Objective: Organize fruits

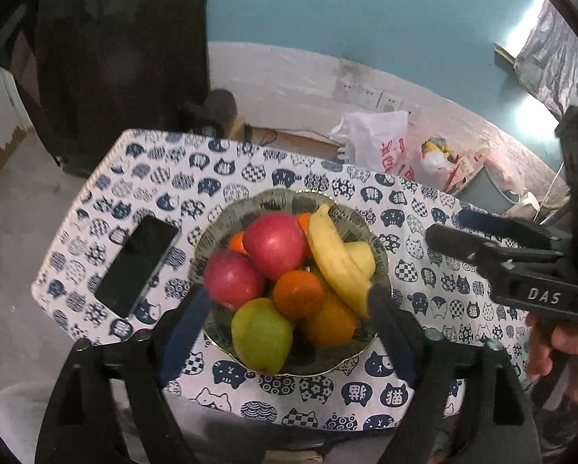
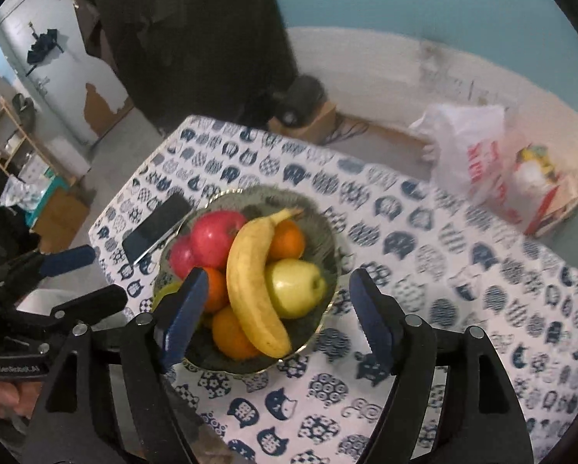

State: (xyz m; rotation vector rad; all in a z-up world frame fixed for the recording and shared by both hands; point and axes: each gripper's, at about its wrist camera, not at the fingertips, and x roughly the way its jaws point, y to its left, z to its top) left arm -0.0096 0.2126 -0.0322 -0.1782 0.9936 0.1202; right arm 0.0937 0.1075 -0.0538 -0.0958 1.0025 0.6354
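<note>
A patterned bowl (image 1: 273,197) (image 2: 321,232) on the cat-print tablecloth holds a banana (image 1: 335,259) (image 2: 250,282), two red apples (image 1: 275,243) (image 2: 215,236), several oranges (image 1: 298,294) (image 2: 232,332), a green pear (image 1: 261,334) and a yellow-green apple (image 2: 294,288). My left gripper (image 1: 289,295) (image 2: 103,274) hangs above the bowl's near side, open, with nothing between its fingers. My right gripper (image 2: 279,276) (image 1: 449,226) hovers over the bowl from the right, also open and holding nothing.
A dark phone (image 1: 138,265) (image 2: 157,226) lies on the cloth (image 1: 366,390) left of the bowl. Plastic bags (image 1: 377,143) (image 2: 466,150) sit beyond the table's far right edge. A person's hand (image 1: 559,348) grips the right tool. Dark clothing hangs at the back left.
</note>
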